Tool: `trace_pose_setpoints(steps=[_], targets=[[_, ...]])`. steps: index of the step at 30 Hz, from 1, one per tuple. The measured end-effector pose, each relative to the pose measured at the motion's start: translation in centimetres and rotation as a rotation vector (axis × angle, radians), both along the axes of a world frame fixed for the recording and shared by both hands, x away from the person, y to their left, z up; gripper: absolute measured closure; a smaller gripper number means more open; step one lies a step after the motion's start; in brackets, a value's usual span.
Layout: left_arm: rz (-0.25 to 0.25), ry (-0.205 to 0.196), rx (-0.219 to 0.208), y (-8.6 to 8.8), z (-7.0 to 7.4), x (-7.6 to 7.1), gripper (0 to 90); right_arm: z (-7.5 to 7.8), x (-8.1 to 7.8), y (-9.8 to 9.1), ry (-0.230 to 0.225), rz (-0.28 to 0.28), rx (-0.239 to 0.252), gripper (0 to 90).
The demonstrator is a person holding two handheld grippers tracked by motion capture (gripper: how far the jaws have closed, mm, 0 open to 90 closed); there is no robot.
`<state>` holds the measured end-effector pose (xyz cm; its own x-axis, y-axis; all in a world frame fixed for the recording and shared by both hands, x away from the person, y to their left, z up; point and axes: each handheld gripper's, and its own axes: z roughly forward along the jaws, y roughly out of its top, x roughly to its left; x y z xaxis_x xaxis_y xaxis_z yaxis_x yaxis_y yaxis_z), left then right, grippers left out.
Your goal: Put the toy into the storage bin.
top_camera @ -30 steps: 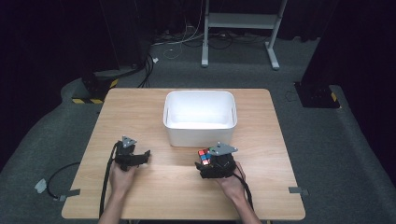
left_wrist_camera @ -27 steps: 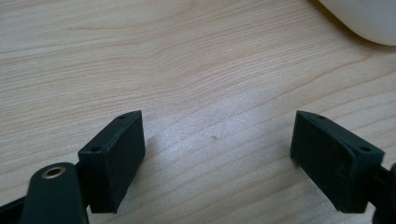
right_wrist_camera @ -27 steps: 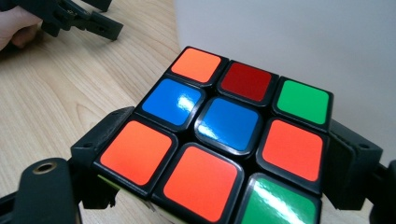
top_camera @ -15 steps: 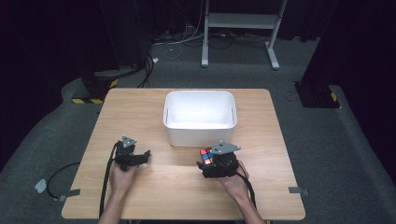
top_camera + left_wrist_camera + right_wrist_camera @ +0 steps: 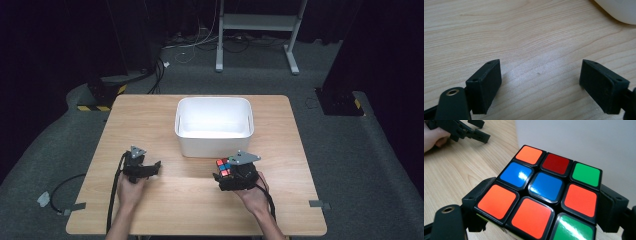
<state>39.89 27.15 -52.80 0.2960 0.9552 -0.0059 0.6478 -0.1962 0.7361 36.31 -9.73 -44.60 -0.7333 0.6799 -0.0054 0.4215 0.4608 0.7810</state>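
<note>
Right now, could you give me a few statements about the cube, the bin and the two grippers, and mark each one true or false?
1. The right gripper is closed on the puzzle cube. True.
2. The left gripper holds a second cube. False: its jaws stand open with bare table between them.
3. The cube lies inside the white bin. False: it is outside, in front of the bin's near wall.
4. The centre tile of the cube's upper face is blue. True.
5. The bin sits at the far middle of the table. True.
</note>
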Motion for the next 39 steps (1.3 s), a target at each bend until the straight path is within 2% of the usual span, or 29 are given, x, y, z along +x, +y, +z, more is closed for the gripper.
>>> trace_pose_setpoints(steps=[8, 16, 22, 28, 34, 36, 39], targets=[[0.005, -0.001, 0.007, -0.1, 0.0, -0.1, 18.0, 1.4, 0.0, -0.2, 0.001, 0.013, 0.008, 16.3], [0.003, -0.001, 0.008, -0.1, 0.0, -0.1, 18.0, 2.0, 0.3, -0.1, 0.023, 0.014, 0.017, 16.4], [0.001, -0.001, 0.008, -0.1, 0.0, -0.1, 18.0, 3.1, 0.6, 0.3, 0.039, 0.037, 0.01, 16.4], [-0.005, -0.002, 0.007, -0.1, 0.0, 0.0, 17.9, 3.8, 0.5, 0.7, 0.015, 0.063, 0.007, 16.4], [-0.006, -0.001, 0.006, -0.1, 0.0, 0.0, 17.9, 4.2, 0.8, 0.5, 0.029, 0.082, 0.041, 16.4], [-0.006, -0.001, 0.006, -0.1, 0.0, 0.0, 17.9, 4.4, 1.0, 0.4, 0.041, 0.071, 0.054, 16.4], [-0.006, -0.001, 0.005, -0.1, 0.0, 0.0, 17.9, 5.2, 1.3, 0.0, 0.037, 0.065, 0.069, 16.4]])
